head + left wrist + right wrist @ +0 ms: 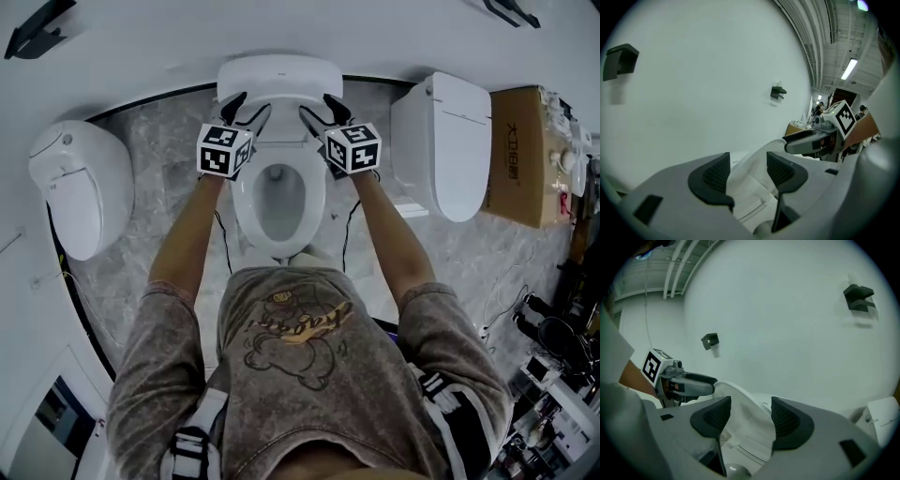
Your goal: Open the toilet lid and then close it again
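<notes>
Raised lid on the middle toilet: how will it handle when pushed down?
Probably rigid: the lid shows a smooth moulded curve between the open left fingers. Glossy, so likely slippery. Standing upright behind the bowl, it should pivot, not lift free.

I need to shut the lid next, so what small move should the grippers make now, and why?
Probably shut the left gripper and right gripper on the lid: it stands raised, both are open, and its edge sits between each pair of fingers.
</notes>
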Tool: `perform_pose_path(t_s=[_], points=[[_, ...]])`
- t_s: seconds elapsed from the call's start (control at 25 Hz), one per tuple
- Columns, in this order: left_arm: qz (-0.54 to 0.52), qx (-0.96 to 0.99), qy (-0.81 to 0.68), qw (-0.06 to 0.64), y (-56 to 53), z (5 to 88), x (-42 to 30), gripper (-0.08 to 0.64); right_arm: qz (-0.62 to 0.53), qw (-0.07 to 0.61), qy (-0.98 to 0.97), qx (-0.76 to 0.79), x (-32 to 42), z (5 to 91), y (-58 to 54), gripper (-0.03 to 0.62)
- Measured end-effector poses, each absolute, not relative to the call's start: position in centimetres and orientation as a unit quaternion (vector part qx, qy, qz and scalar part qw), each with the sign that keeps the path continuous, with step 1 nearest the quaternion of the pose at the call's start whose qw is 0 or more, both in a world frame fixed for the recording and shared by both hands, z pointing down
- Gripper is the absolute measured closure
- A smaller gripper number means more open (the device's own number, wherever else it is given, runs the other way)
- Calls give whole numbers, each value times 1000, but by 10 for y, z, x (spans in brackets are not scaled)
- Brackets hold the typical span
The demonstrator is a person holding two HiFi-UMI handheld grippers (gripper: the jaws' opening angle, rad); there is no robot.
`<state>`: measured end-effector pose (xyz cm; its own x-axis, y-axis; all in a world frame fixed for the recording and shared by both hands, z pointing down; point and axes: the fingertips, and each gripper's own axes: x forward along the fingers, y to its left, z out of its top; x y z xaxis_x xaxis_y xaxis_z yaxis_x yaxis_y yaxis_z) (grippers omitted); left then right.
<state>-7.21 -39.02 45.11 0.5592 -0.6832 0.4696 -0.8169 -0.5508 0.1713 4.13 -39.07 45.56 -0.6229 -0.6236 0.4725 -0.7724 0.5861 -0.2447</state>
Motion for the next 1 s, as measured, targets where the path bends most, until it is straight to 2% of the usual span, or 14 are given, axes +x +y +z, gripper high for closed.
perform_pose_path(t_s=[0.36, 1.0], points=[[172, 864, -427, 205, -394, 458, -71, 321, 221, 188, -877, 384, 36, 460, -398, 327], [98, 849, -449, 259, -324, 444, -77, 321, 241, 138, -896, 347, 38, 443, -323, 327]])
